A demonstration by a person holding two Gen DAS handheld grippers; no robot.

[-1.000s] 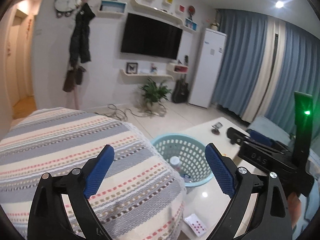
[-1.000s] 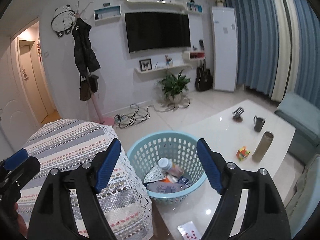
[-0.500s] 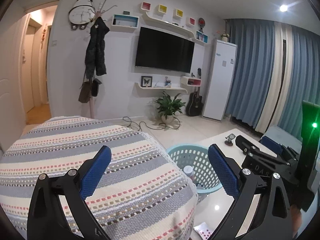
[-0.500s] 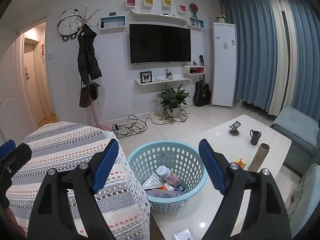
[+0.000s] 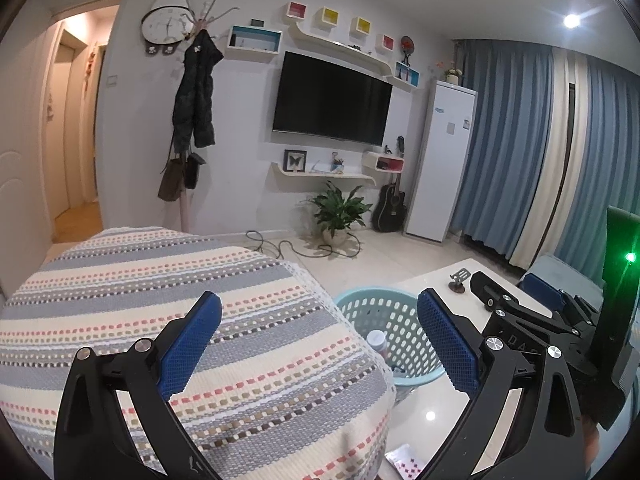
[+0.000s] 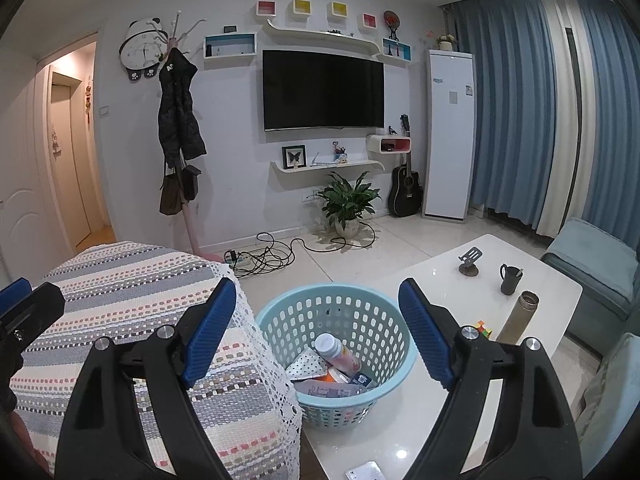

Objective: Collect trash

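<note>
A light blue perforated basket (image 6: 368, 394) stands on the white coffee table (image 6: 440, 276) and holds trash: a pink bottle with a white cap (image 6: 336, 354), a dotted wrapper and flat packets. My right gripper (image 6: 316, 328) is open and empty, held above and short of the basket. My left gripper (image 5: 320, 344) is open and empty over the striped cloth (image 5: 160, 280); the basket (image 5: 384, 312) shows partly behind that cloth. The right gripper's body (image 5: 520, 320) shows at the right of the left wrist view.
The table also carries a dark mug (image 6: 510, 278), a metal flask (image 6: 518, 316), a colour cube (image 6: 482, 327), a phone stand (image 6: 470, 262) and playing cards (image 6: 366, 471). A striped, lace-edged cloth (image 6: 160, 320) covers furniture at left. Blue seats (image 6: 600, 272) stand at right; cables (image 6: 272, 256) lie on the floor.
Both grippers have risen and tilted up, so the basket sits lower in both views and more wall and ceiling shows. Both stay open and empty.
</note>
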